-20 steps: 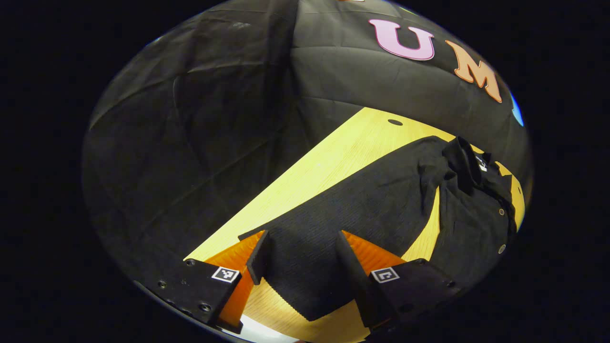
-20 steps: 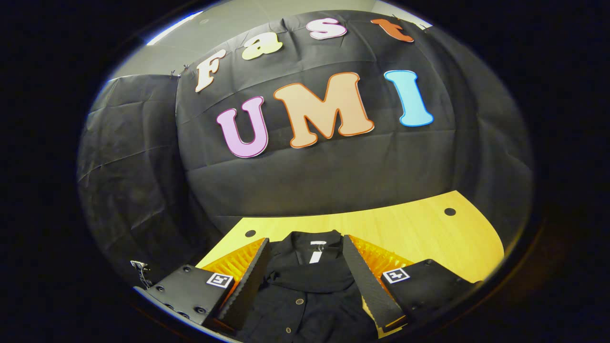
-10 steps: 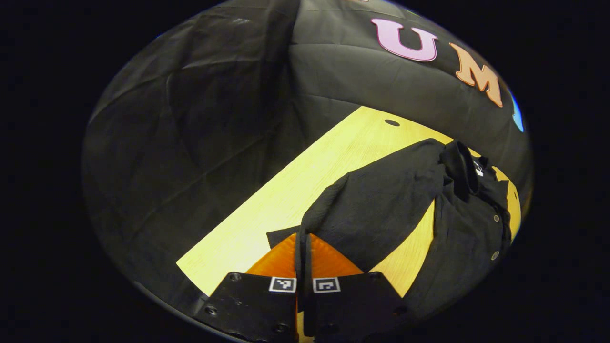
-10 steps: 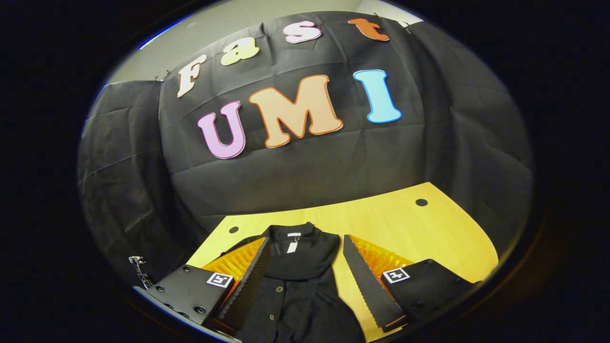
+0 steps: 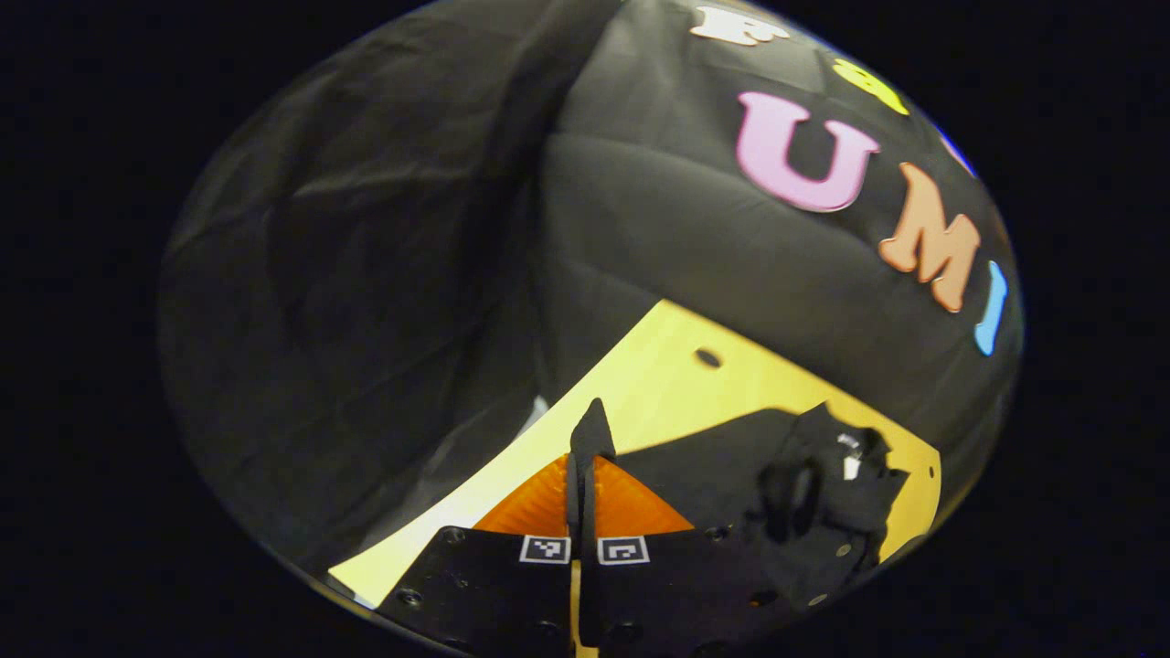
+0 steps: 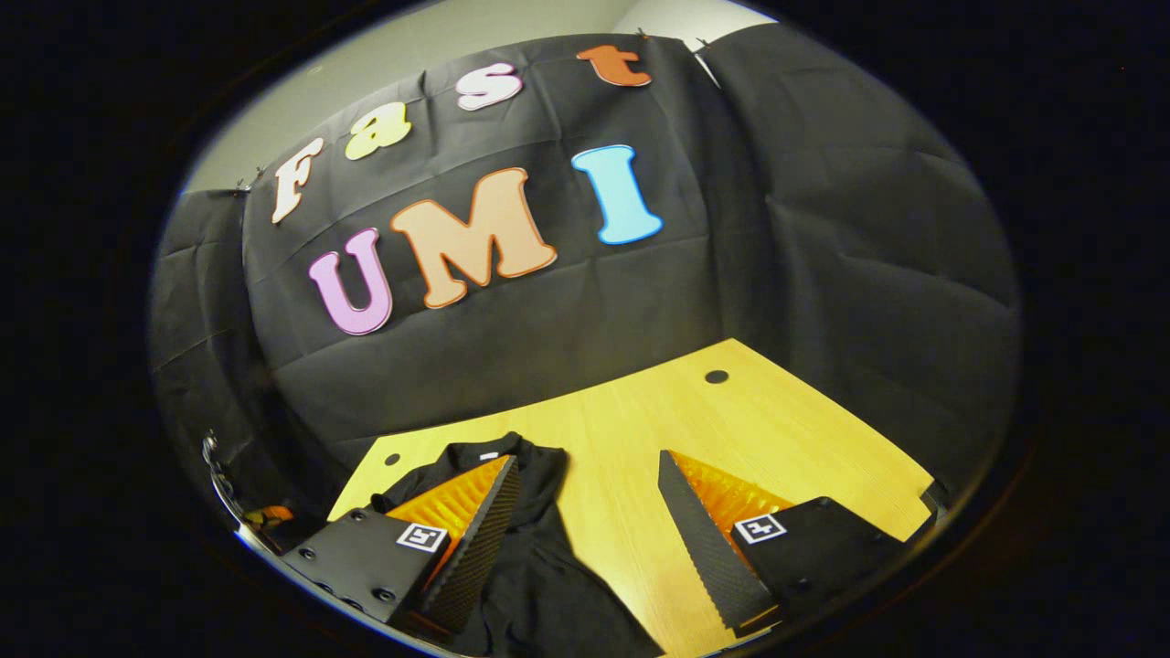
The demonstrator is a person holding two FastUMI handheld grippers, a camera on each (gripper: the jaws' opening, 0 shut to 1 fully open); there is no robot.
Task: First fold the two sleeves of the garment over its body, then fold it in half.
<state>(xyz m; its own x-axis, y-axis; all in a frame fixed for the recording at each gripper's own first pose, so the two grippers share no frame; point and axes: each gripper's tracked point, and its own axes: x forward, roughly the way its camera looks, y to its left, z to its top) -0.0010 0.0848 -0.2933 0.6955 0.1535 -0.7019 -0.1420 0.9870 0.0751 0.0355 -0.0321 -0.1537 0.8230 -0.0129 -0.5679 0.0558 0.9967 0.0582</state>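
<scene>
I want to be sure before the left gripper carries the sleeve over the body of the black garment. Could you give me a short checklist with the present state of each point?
1. Left gripper shut: ok, its fingers are pressed together.
2. Sleeve held between them: ok, a tip of black fabric sticks out above the fingertips.
3. Black garment flat on the wooden table: not ok, the collar area is bunched.
4. Right gripper free: ok, open, holding nothing.
5. Right gripper out of the fold path: cannot tell; one finger overlaps the garment.
</scene>
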